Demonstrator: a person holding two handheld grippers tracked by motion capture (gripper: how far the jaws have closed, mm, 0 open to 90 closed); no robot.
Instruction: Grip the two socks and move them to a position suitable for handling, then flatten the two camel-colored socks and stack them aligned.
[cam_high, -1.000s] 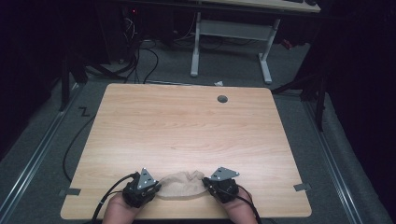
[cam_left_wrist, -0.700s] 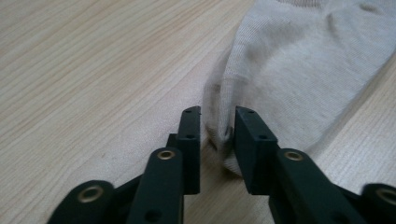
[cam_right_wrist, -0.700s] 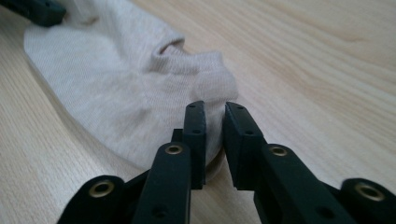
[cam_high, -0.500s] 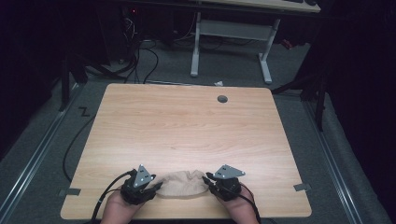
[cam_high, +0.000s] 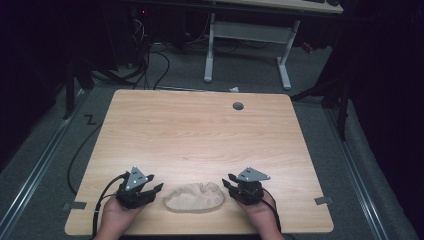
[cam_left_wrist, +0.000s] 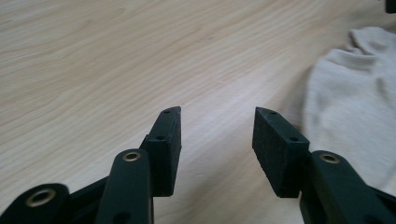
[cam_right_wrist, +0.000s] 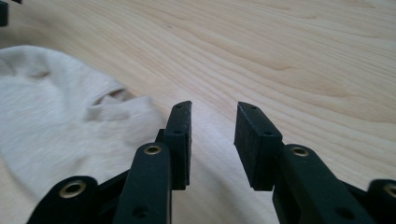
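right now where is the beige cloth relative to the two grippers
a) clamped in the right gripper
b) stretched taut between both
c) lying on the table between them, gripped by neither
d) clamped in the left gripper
c: the beige cloth lies bunched on the wooden table between the left gripper and the right gripper, whose jaws have just been opening and have nothing between them in the gripper views.

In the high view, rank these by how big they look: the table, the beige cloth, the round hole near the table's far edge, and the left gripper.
1. table
2. beige cloth
3. left gripper, open; only a little smaller than the cloth, so that ranking is close
4. round hole
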